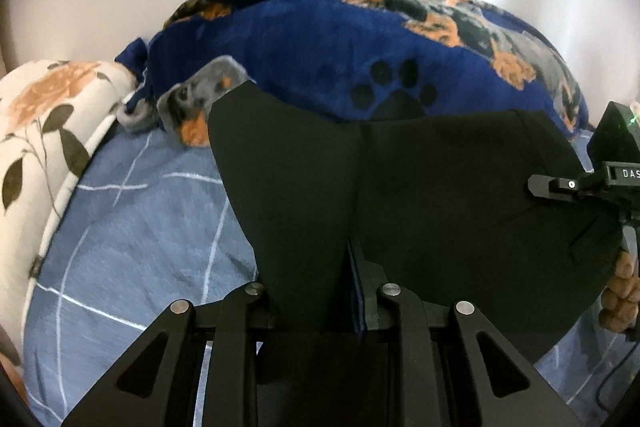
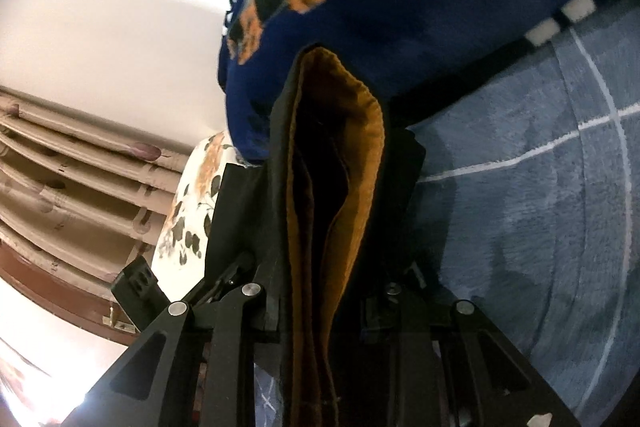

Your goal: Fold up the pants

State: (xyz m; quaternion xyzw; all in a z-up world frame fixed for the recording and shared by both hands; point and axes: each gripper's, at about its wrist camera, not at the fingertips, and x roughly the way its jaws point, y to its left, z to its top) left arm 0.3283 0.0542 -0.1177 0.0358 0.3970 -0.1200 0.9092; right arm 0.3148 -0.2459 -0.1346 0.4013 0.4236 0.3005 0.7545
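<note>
The black pants [image 1: 420, 195] hang stretched in the air over the bed, held by both grippers. My left gripper [image 1: 320, 267] is shut on the pants' fabric, which hides its fingertips. The right gripper [image 1: 592, 187] shows at the right edge of the left wrist view, gripping the other end. In the right wrist view my right gripper [image 2: 320, 267] is shut on the pants [image 2: 280, 187]; their orange-brown lining [image 2: 356, 155] gapes open between the jaws.
A light blue checked bedsheet [image 1: 132, 239] lies below. A navy blanket with dog and paw prints [image 1: 340, 39] is piled behind the pants. A white floral quilt [image 1: 44, 131] lies at the left. Curtains [image 2: 68, 187] hang at the left in the right wrist view.
</note>
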